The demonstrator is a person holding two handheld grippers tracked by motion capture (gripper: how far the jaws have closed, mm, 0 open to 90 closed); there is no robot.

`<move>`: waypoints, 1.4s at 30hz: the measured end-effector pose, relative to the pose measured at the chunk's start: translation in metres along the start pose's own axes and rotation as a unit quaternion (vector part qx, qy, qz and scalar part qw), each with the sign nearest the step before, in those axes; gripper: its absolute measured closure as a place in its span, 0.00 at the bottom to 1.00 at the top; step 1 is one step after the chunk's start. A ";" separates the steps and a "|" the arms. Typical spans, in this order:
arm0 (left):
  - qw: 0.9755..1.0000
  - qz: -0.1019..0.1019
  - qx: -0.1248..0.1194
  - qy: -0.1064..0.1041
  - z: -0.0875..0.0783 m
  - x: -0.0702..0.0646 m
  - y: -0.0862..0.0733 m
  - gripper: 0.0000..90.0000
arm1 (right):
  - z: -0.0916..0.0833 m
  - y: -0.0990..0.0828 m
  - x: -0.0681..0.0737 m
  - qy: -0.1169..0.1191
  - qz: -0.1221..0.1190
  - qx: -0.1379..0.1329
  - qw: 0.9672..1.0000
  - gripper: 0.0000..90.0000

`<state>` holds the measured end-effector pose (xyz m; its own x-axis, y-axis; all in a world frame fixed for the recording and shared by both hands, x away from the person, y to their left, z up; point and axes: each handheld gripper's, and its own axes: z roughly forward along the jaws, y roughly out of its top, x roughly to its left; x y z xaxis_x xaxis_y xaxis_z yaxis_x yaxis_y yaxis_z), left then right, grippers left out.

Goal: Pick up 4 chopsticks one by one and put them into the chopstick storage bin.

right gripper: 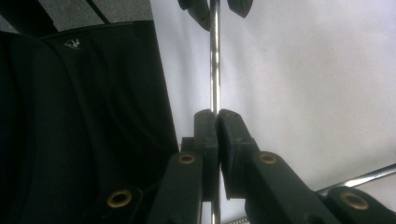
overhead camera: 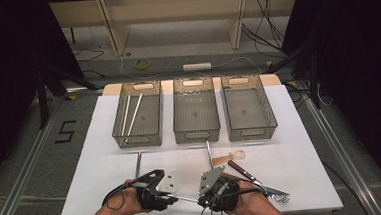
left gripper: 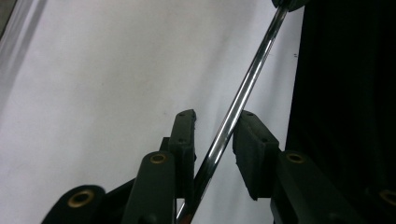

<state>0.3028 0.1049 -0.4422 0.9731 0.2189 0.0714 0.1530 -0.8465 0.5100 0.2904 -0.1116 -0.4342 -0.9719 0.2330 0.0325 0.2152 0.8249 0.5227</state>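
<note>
A thin shiny metal rod (overhead camera: 186,199) spans the gap between my two grippers near the table's front edge. My right gripper (right gripper: 215,112) is shut on the rod (right gripper: 214,70), its pads pressed together around it. My left gripper (left gripper: 218,115) faces it from the other side. The rod (left gripper: 247,79) passes between the left gripper's jaws, close to one pad, with a clear gap to the other. In the high view the left gripper (overhead camera: 175,197) and the right gripper (overhead camera: 202,200) point at each other, each held in a hand.
Three mesh baskets stand in a row at the back; the left basket (overhead camera: 139,139) holds two white sticks (overhead camera: 131,113). On the white table (overhead camera: 300,131) lie a metal rod (overhead camera: 138,163), a wooden spoon (overhead camera: 226,158), a wood-handled knife (overhead camera: 245,173) and a metal utensil (overhead camera: 279,196).
</note>
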 end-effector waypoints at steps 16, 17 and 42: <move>0.996 0.054 0.031 -0.071 0.003 -0.008 0.000 0.93 | 0.001 -0.005 -0.006 0.021 0.004 0.002 1.000 0.90; 0.996 0.053 0.033 -0.070 0.003 -0.008 0.000 0.93 | 0.000 -0.006 -0.008 0.023 0.009 -0.001 1.000 0.88; 0.983 -0.163 -0.051 0.062 -0.018 0.030 -0.017 0.93 | -0.031 -0.037 -0.021 -0.209 0.242 -0.196 0.927 0.40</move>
<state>0.3266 0.1348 -0.4337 0.8459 0.5332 -0.0096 0.4288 -0.6694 0.6067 0.2997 -0.1633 -0.4279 -0.6318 0.7733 0.0537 0.4852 0.3405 0.8053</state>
